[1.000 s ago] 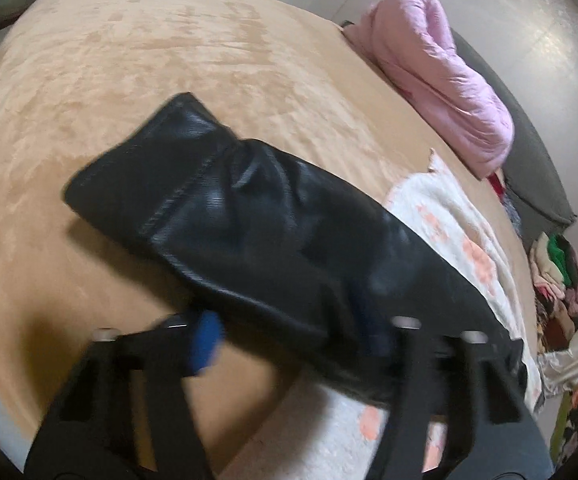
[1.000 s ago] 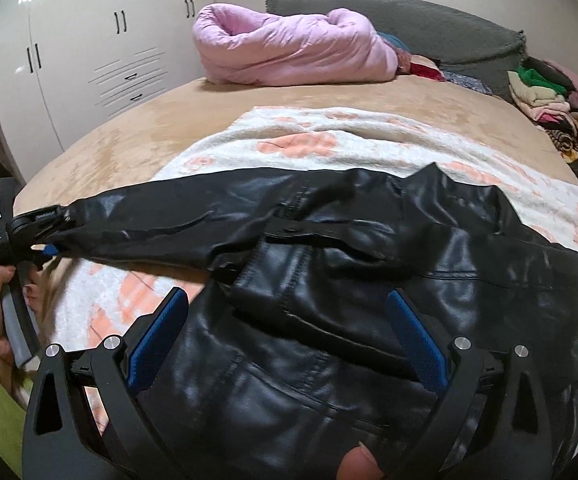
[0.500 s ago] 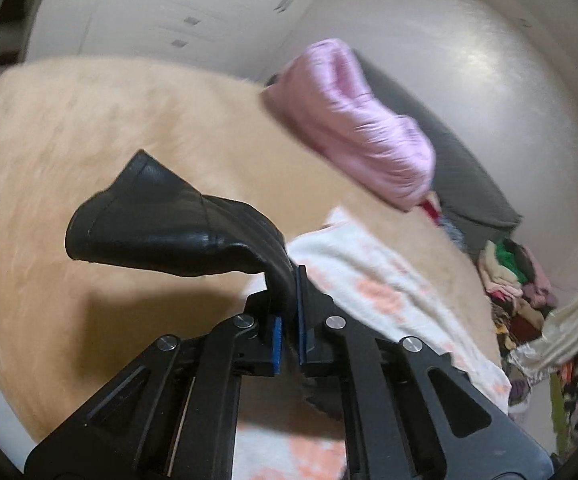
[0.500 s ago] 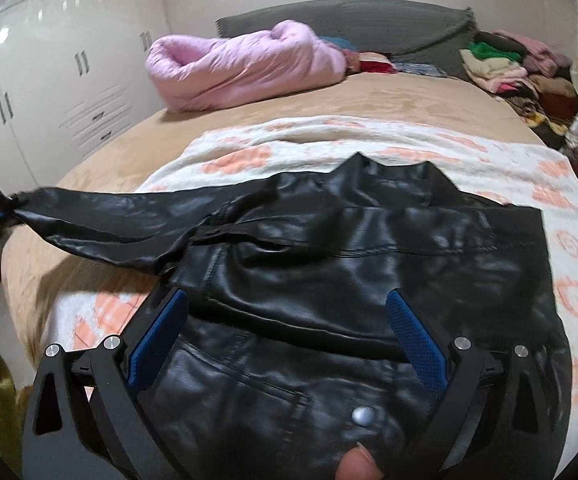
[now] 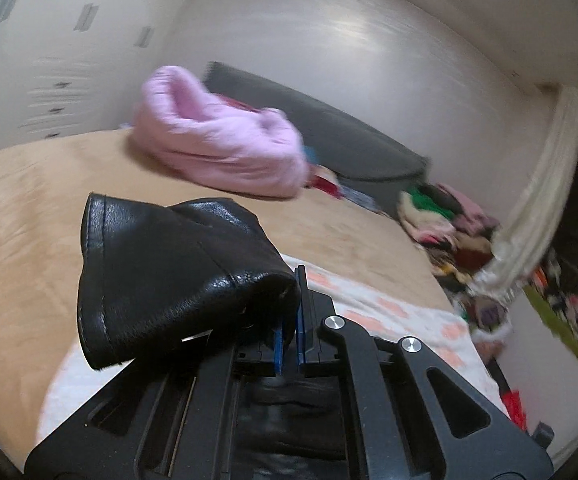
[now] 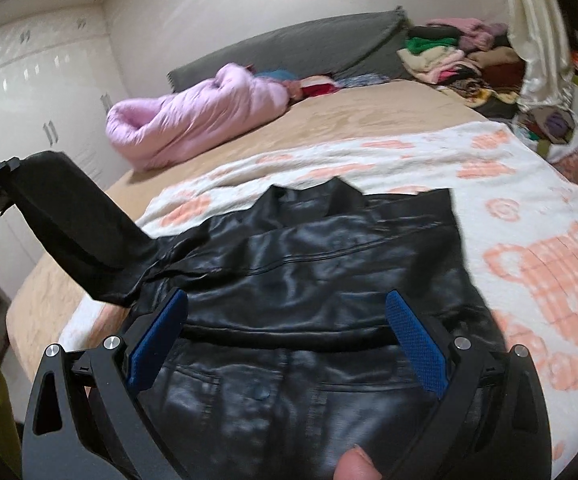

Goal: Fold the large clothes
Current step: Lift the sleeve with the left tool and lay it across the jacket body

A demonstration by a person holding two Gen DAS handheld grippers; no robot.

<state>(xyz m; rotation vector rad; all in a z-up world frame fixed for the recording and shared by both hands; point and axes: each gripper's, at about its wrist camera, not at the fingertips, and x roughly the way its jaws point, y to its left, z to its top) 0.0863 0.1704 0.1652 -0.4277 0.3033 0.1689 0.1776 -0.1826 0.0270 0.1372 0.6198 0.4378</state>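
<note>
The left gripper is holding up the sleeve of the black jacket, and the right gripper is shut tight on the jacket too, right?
Not quite. The left gripper is indeed pinching the sleeve of the black jacket and holding it up. But the right gripper is not shut: the right wrist view shows its jaws spread wide apart above the jacket, gripping nothing.

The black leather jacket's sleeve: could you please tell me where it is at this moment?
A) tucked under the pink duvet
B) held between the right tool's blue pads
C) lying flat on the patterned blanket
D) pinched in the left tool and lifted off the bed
D: the left tool is shut on the sleeve, which rises clear of the patterned blanket, while the right tool hangs open over the black leather jacket.
</note>
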